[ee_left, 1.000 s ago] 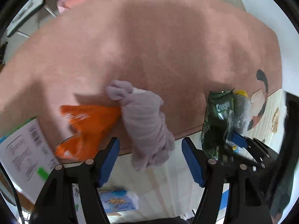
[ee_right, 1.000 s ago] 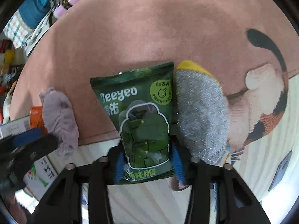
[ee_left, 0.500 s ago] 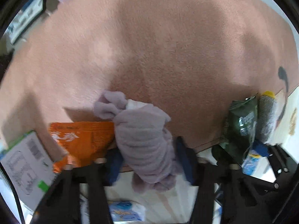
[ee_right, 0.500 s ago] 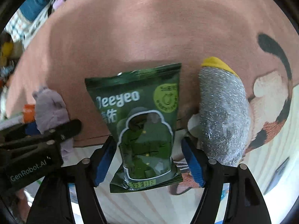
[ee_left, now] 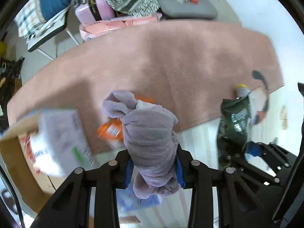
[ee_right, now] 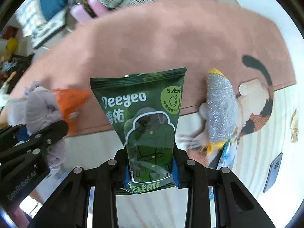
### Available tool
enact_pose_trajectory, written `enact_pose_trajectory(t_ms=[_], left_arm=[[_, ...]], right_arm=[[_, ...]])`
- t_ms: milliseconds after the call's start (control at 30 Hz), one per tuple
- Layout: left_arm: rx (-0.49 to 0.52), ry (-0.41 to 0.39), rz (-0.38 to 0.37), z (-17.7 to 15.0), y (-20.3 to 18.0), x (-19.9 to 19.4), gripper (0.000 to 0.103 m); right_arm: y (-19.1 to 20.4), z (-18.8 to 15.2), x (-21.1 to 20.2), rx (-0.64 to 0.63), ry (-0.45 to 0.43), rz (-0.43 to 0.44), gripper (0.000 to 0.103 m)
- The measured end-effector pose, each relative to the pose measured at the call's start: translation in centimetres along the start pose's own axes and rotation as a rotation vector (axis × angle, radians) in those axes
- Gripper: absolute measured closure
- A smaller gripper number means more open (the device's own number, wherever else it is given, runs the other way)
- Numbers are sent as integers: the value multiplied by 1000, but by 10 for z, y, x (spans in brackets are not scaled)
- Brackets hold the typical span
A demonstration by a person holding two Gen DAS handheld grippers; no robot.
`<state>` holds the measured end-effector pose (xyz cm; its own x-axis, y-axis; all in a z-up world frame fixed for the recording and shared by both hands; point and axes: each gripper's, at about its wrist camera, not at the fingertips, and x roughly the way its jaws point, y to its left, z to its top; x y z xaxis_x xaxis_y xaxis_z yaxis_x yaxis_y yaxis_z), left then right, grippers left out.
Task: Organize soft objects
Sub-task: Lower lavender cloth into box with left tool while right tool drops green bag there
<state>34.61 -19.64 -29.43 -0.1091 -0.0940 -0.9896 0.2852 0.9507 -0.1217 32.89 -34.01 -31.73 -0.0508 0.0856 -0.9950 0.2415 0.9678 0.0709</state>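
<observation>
My left gripper (ee_left: pixel 153 168) is shut on a knotted lilac cloth (ee_left: pixel 150 136) and holds it up off the floor. My right gripper (ee_right: pixel 151 170) is shut on a dark green "Deeyeo" pouch (ee_right: pixel 144 117), also lifted. The green pouch (ee_left: pixel 235 121) shows at the right of the left wrist view, the lilac cloth (ee_right: pixel 40 110) at the left of the right wrist view. A grey sock with a yellow toe (ee_right: pixel 221 110) lies on the edge of the pink rug (ee_right: pixel 171 38). An orange packet (ee_right: pixel 71 100) lies on the rug's front edge.
A cardboard box (ee_left: pixel 13 152) with a white printed box (ee_left: pixel 60 138) stands at the left. A blue packet (ee_left: pixel 138 201) lies on the pale wood floor under my left gripper. A phone (ee_right: pixel 273 172) lies at the right. Bags and clutter (ee_left: pixel 117 1) line the rug's far side.
Both grippers closed, the left on the lilac cloth and the right on the green pouch, and rose from the floor. The views now reach the far clutter.
</observation>
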Motion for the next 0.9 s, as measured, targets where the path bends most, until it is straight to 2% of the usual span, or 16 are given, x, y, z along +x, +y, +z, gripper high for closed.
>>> enact_pose_trajectory(t_ms=[100, 200, 300, 400, 500, 600, 667, 900], left_arm=[[-31, -66, -24, -39, 35, -42, 70], [-84, -109, -19, -78, 89, -78, 70], [-133, -116, 21, -105, 150, -93, 70], [-195, -95, 68, -120, 214, -85, 70], [-249, -65, 99, -125, 272, -79, 70], [-277, -37, 124, -117, 307, -64, 70], [-297, -11, 108, -110, 328, -51, 70], [-287, 64, 77, -80, 357, -12, 70]], right_arm=[[39, -29, -32, -46, -44, 69, 68], [95, -69, -49, -94, -64, 138, 68], [158, -101, -54, -135, -59, 201, 68], [224, -129, -38, -169, -22, 227, 68], [267, -141, -15, -194, 20, 216, 68], [298, -154, 16, -203, 62, 182, 68], [313, -157, 35, -201, 92, 163, 68], [324, -146, 85, -183, 135, 94, 68]])
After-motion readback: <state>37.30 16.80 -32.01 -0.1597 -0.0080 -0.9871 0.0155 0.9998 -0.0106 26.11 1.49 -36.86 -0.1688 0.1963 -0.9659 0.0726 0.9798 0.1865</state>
